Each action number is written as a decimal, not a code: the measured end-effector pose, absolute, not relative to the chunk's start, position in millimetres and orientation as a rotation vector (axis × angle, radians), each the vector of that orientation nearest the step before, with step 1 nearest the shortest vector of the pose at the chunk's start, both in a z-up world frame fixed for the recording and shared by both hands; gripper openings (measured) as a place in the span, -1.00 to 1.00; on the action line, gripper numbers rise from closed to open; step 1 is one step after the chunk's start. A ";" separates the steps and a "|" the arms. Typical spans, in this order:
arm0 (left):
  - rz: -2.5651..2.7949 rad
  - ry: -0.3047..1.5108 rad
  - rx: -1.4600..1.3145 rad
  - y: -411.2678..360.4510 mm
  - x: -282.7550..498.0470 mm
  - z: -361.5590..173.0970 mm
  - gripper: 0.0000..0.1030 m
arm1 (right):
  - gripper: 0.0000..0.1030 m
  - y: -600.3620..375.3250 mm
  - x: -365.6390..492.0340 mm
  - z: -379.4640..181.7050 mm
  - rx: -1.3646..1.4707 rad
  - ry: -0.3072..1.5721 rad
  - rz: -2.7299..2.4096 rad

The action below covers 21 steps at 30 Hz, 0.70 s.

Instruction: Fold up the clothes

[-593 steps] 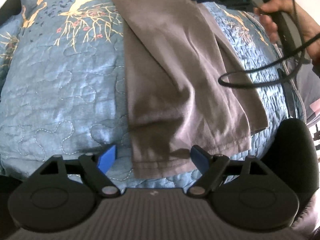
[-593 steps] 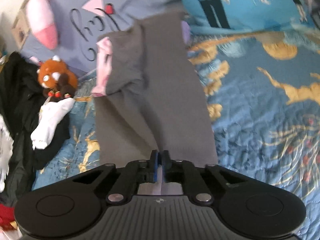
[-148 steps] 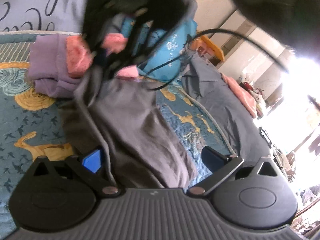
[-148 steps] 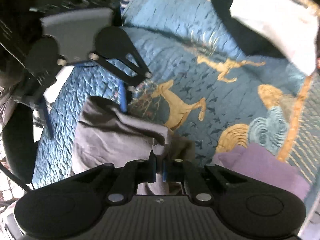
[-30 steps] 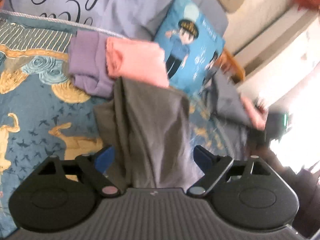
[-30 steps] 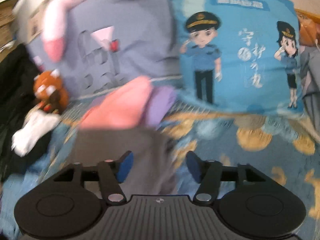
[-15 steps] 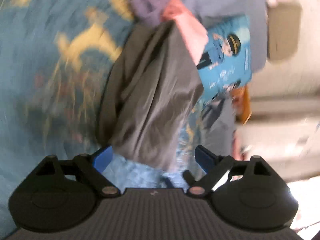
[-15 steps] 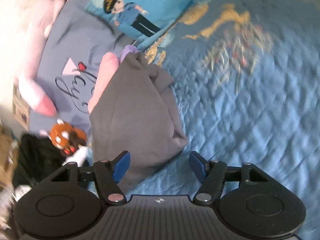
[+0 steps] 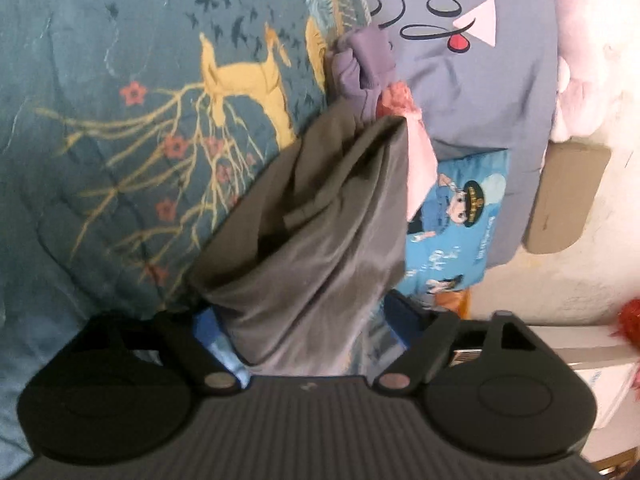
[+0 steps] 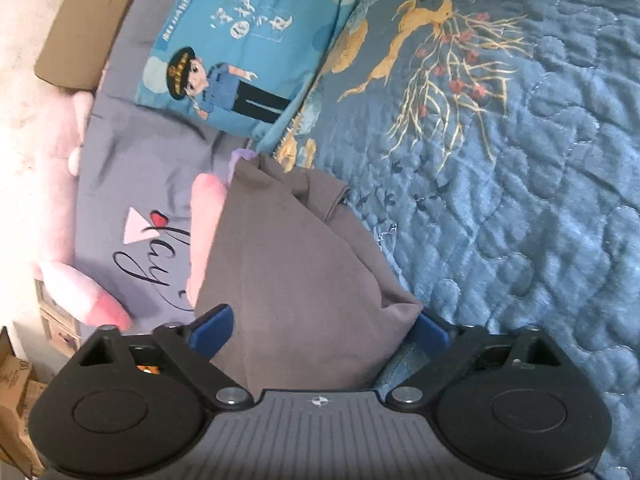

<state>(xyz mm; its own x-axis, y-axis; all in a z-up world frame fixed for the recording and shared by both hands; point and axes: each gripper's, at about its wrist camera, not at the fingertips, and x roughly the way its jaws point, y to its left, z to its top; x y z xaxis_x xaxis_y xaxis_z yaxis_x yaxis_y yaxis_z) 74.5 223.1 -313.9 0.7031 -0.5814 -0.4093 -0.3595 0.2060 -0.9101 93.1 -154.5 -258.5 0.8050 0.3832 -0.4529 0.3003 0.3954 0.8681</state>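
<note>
A folded dark grey garment point(image 9: 320, 220) lies on the blue quilted bedspread point(image 9: 120, 120), its far end against a pink folded piece point(image 9: 418, 152) and a purple one point(image 9: 360, 64). My left gripper point(image 9: 300, 320) straddles its near end. The jaws are closing, and a gap still shows beside the right pad. In the right wrist view the same grey garment point(image 10: 288, 272) fills the space between the blue pads of my right gripper point(image 10: 320, 332), whose jaws are opening around its near end. The pink piece point(image 10: 204, 216) lies at the garment's far left.
A blue cartoon-police pillow point(image 10: 240, 40) and a grey pillow with script lettering point(image 10: 140, 160) sit beyond the clothes. A pink plush point(image 10: 60, 160) leans by the wall. Cardboard boxes point(image 10: 16, 380) stand at lower left. Open bedspread point(image 10: 520, 200) stretches to the right.
Both grippers have rolled and dropped towards the bed, so the grey garment's near end now sits between each pair of fingers. The right jaws stand wider than before, the left narrower.
</note>
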 end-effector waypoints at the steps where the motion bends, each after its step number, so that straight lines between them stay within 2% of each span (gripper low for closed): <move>1: -0.160 0.846 -1.383 222.4 73.4 -313.7 0.10 | 0.30 -156.3 94.3 -261.3 1.203 0.682 0.044; 2: -0.135 0.851 -1.384 223.2 70.8 -316.4 -0.10 | -0.35 -158.6 95.0 -265.4 1.223 0.693 0.030; 3: -0.110 0.856 -1.387 224.1 68.2 -319.2 -0.40 | -0.72 -161.7 94.7 -271.8 1.255 0.711 0.021; 4: -0.106 0.854 -1.418 226.4 64.6 -325.9 -0.52 | -0.79 -164.7 94.0 -278.9 1.290 0.732 0.020; 8: -0.093 0.857 -1.353 224.2 64.8 -321.3 -0.59 | -0.83 -173.5 86.9 -282.8 1.289 0.721 0.091; 16: -0.096 0.820 -1.206 223.9 27.1 -248.4 -0.71 | -0.84 -180.7 65.1 -219.6 1.116 0.659 0.249; 21: -0.132 0.866 -1.116 226.3 -17.5 -222.5 -0.71 | -0.84 -191.2 21.7 -212.5 1.020 0.738 0.258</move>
<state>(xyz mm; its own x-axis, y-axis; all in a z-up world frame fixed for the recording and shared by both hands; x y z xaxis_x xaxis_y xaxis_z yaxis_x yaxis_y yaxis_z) -17.5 226.3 -222.5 0.6768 -0.4994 -0.5409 -0.3151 0.4675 -0.8259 21.7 -191.2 -212.5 0.7343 0.5198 -0.4365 0.1348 0.5186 0.8443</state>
